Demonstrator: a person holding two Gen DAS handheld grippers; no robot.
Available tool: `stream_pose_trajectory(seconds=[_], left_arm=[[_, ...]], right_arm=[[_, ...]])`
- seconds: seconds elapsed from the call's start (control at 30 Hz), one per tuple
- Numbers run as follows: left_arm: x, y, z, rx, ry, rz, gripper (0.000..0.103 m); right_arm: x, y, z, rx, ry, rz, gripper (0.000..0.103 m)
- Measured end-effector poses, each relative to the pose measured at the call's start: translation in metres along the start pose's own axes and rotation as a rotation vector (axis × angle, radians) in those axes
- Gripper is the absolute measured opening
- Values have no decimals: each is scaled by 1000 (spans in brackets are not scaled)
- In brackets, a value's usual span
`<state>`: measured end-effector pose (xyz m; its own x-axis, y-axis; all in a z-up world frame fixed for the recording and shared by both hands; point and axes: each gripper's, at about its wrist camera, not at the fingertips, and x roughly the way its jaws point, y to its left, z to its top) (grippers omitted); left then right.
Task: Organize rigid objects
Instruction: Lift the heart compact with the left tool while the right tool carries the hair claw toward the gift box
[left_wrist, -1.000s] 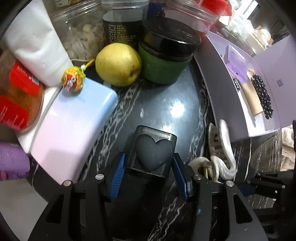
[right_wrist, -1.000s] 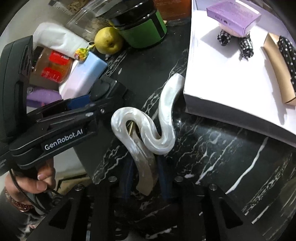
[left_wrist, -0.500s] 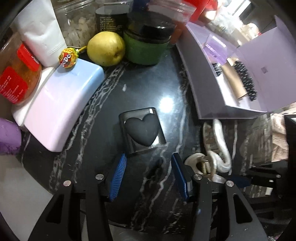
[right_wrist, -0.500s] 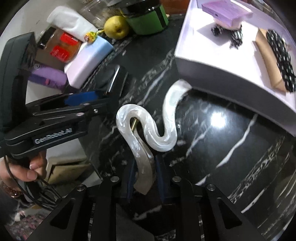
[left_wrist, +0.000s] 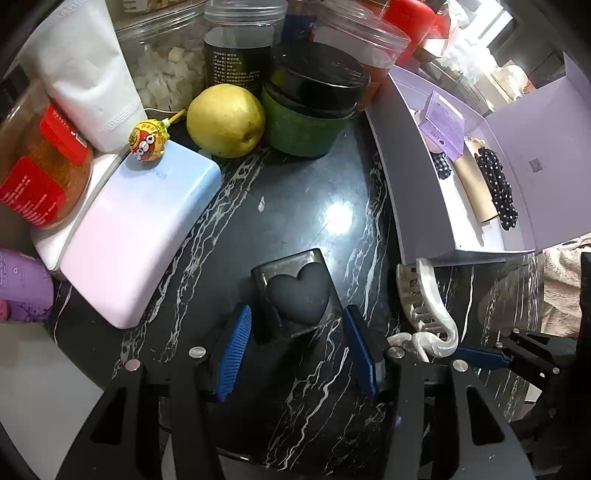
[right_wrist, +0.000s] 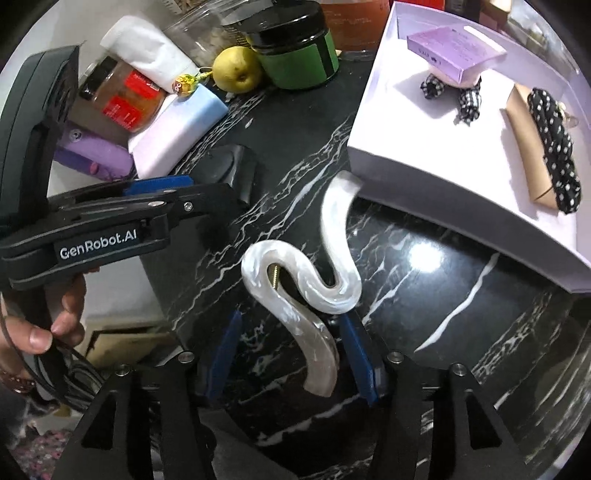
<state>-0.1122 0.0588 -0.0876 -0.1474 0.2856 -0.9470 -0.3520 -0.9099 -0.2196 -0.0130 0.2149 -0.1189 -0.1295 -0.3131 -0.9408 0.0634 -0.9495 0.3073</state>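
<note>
On the counter we see right gripper jaws just spreading around the hair clip, left gripper spread near the heart case; neither in the box yet.

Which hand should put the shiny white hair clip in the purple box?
Probably the right. The hair clip lies between the right gripper fingers, which have just opened, close to the purple box. The left gripper is open around the heart case.
</note>
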Motion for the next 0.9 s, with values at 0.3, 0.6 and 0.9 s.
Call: stream_pose_trajectory(seconds=[0.3,0.6,0.9], left_arm=[[19,-6,14,12,44,12,51],[32,-16,28,64,50,110,55],[34,-21,22,79,41,131,48]], right_arm=[[-6,-3,4,-43,-42,-57,76],[22,8,20,-101,0,-89,75],[26,9,16,-93,17,-101,55]])
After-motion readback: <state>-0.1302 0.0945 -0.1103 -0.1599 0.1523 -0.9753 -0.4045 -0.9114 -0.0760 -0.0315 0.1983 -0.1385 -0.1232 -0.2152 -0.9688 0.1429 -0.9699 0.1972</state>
